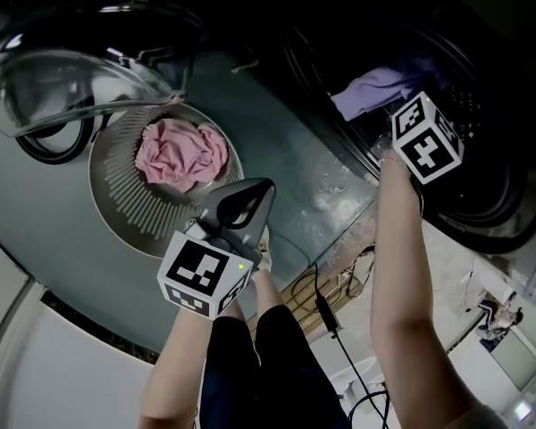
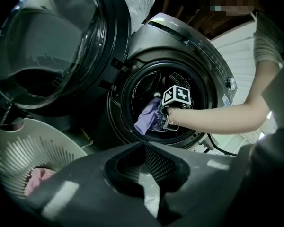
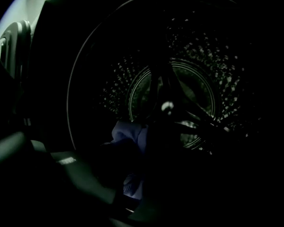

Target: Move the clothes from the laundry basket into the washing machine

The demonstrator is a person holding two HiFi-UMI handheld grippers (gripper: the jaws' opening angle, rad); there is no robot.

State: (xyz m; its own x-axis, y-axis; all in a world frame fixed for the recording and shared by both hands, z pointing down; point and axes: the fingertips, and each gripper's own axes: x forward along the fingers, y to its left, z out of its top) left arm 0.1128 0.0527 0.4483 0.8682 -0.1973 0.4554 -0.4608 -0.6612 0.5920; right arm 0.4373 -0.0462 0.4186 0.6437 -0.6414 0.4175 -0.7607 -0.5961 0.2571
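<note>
Starting at the far left, the round glass door point(image 1: 62, 70) of the washer point(image 2: 203, 46) stands wide open. Just right of it and nearer is the pale basket point(image 1: 125, 195), and a pink cloth point(image 1: 180, 155) lies crumpled on its bottom. It is the only garment I can see in the basket.

The left gripper point(image 1: 261, 193) hangs at the near right edge of the basket, above its rim, and it does not touch the pink cloth. Its own view shows the two fingers pressed together at the tips, with nothing between them.

Below this gripper, a black cable point(image 1: 326, 302) runs over the floor in front of the washer.

Further right is the dark mouth of the drum point(image 3: 180, 89). The right gripper point(image 1: 402, 114) reaches into this mouth, and its marker cube stands just outside the rim. A purple cloth point(image 1: 375, 88) hangs from it, already inside the opening but not lying on the drum wall. The right gripper view is very dark, yet the purple cloth shows between the fingers, which seem to be pinching it.
</note>
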